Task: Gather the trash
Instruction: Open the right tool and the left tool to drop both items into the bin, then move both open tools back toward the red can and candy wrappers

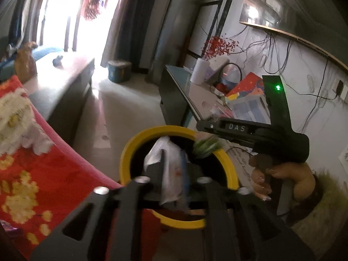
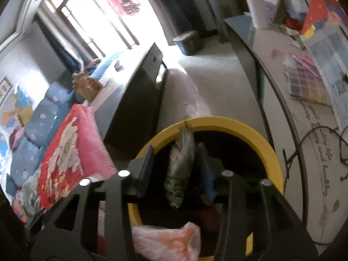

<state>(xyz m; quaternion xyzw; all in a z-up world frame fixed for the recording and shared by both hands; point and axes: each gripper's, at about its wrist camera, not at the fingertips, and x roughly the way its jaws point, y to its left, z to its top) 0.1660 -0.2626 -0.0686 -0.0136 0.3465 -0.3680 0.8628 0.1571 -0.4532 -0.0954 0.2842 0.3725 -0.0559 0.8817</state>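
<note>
Both tongs hang over the yellow-rimmed bin (image 2: 269, 150). Left tongs (image 1: 173, 174), spread, flank white crumpled paper (image 1: 167, 163), long axis vertical. Right tongs (image 2: 176, 163), spread, flank a green-white wrapper (image 2: 181, 163), pointing down into the bin.

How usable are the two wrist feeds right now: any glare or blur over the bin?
Left wrist: the window is blown out white, and the white wrapper between the fingers smears with motion. Right wrist: window glare too, but the yellow bin rim is fairly sharp; the green wrapper is slightly soft. Fisheye bends both edges.
</note>
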